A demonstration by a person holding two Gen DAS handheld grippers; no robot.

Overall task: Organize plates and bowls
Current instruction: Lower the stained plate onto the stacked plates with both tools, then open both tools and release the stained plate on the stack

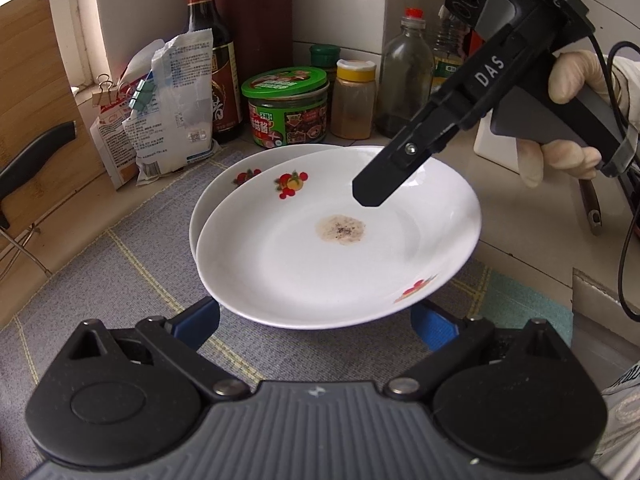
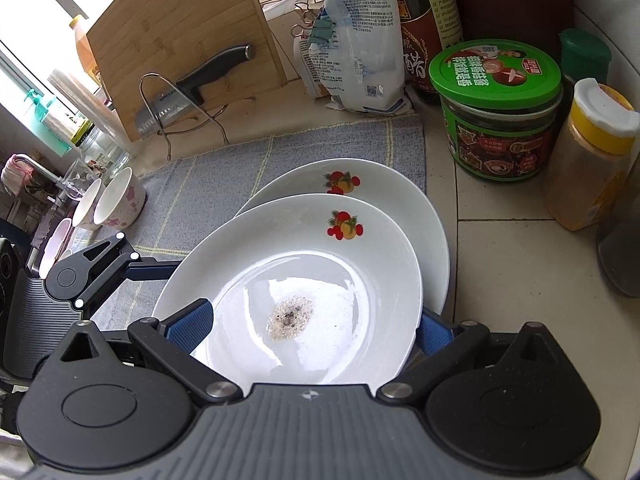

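White glazed porcelain fills the near middle of both wrist views. Nearest the lens, the left gripper (image 1: 318,324) has its blue-padded tongs spread wide apart, one on each side of the near rim of the upper plate (image 1: 280,264), gripping nothing. The right gripper (image 2: 314,328), held in a gloved hand (image 1: 576,120), comes in over the plate's right side. Its tongs are also apart, with the plate showing between them.

The upper plate rests off-centre on a lower plate (image 2: 400,192), so that a crescent of the lower one shows behind it. Both carry small red fruit prints. A brownish speckled stain (image 1: 340,230) marks the upper plate's well. The pair sits on a grey-blue checked mat (image 1: 120,272) on the counter.

Such plates are likely stiff, fairly heavy, slick and breakable. The safest hold is probably across the thin rim, pads above and below, not on the curved well.

Farther left, two floral bowls (image 2: 120,200) stand at the mat's edge. Behind are a green-lidded jar (image 2: 496,112), a yellow-capped spice jar (image 2: 592,152), a dark sauce bottle (image 1: 212,60), a clipped bag (image 2: 360,40) and a bamboo board (image 2: 180,32) with a knife (image 2: 200,80).
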